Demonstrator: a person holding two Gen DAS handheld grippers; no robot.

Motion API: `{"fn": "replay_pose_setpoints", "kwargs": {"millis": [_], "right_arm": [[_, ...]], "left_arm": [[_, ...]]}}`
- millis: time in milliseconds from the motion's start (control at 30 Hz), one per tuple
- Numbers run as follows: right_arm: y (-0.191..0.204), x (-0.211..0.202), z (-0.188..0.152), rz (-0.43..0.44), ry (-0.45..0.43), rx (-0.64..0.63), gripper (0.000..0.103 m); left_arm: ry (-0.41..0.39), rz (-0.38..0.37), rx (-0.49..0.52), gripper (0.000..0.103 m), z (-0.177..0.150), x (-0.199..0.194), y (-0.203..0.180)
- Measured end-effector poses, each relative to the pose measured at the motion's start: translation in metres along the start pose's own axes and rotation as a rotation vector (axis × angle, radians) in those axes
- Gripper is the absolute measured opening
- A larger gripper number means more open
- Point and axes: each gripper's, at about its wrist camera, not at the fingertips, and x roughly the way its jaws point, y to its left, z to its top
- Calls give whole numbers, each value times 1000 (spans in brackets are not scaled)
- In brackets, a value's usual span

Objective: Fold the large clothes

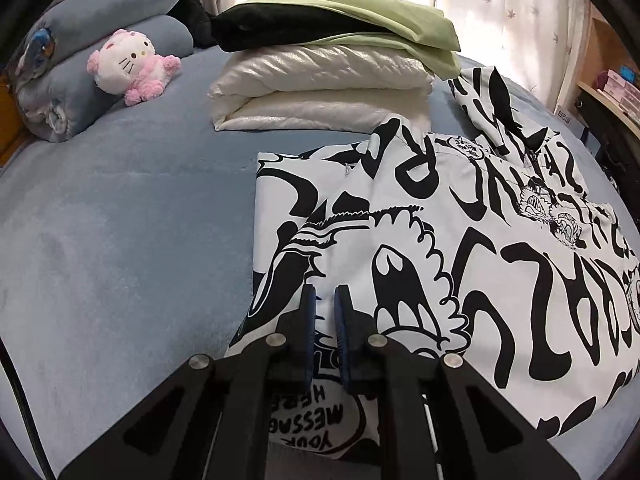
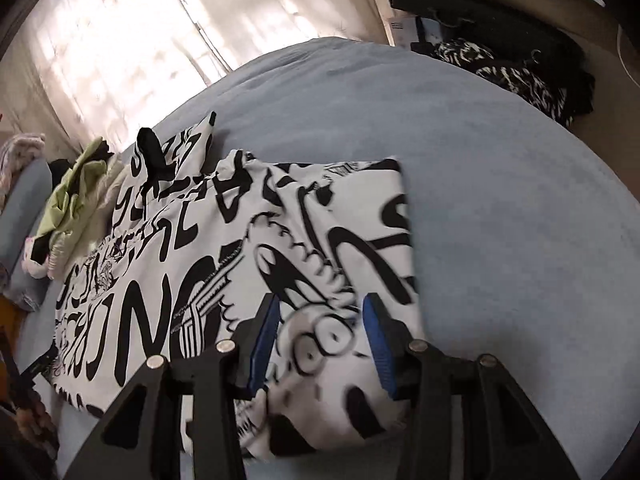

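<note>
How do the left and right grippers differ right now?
The left gripper has its jaws nearly together, pinching the printed jacket; the right gripper has its jaws wide apart, with the cloth lying loose between them. The left view is sharp; the right view is blurred. Both sit at the jacket's near edge.

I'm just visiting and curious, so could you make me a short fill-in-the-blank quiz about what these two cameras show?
1. The black-and-white printed garment lies on a bed cover coloured ____.
2. The plush cat wears ____.
3. The folded green cloth tops a ____ quilt.
4. The jaws of the right gripper stand ____.

Missing words: blue; pink; white; open
</note>
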Motion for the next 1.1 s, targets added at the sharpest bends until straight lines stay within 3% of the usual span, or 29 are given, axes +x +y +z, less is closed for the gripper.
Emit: {"fn": "replay_pose_setpoints", "kwargs": {"millis": [467, 600, 867, 933, 1000, 1100], "right_arm": [[-3, 3, -15, 1, -26, 6, 44], [-2, 8, -18, -11, -17, -7, 45], [17, 12, -15, -62, 19, -84, 60], [26, 12, -8, -80, 50, -92, 62], [37, 10, 6, -18, 71, -69, 62], [64, 8, 40, 60, 53, -77, 62]], "left_arm": [[30, 48, 37, 10, 1, -2, -11], [44, 17, 23, 26, 3, -12, -16], [43, -40, 115, 28, 30, -30, -57], [30, -70, 146, 35, 46, -33, -74], [15, -93, 181, 41, 63, -32, -95], [-12, -117, 238, 42, 89, -27, -129]]}}
